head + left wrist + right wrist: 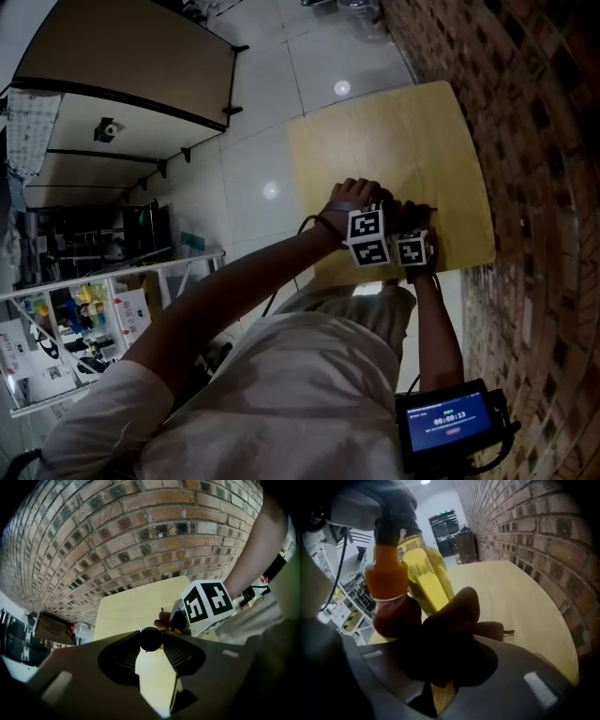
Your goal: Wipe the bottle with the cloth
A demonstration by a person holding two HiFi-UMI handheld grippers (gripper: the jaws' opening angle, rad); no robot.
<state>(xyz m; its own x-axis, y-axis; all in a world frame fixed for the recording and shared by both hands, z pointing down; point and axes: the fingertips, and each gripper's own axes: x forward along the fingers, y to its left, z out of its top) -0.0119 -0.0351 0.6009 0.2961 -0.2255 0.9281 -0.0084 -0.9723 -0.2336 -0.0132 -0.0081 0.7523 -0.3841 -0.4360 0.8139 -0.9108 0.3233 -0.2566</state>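
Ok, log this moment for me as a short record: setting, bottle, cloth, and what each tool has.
setting: light wooden table beside a brick wall
bottle: bottle with yellow contents and a dark cap
left tool: left tool shut on the cap, coming from above
right tool: right tool shut on a bunched dark cloth
cloth and bottle: cloth sits close in front of the bottle's side; contact unclear
tools: close together near the table's near edge
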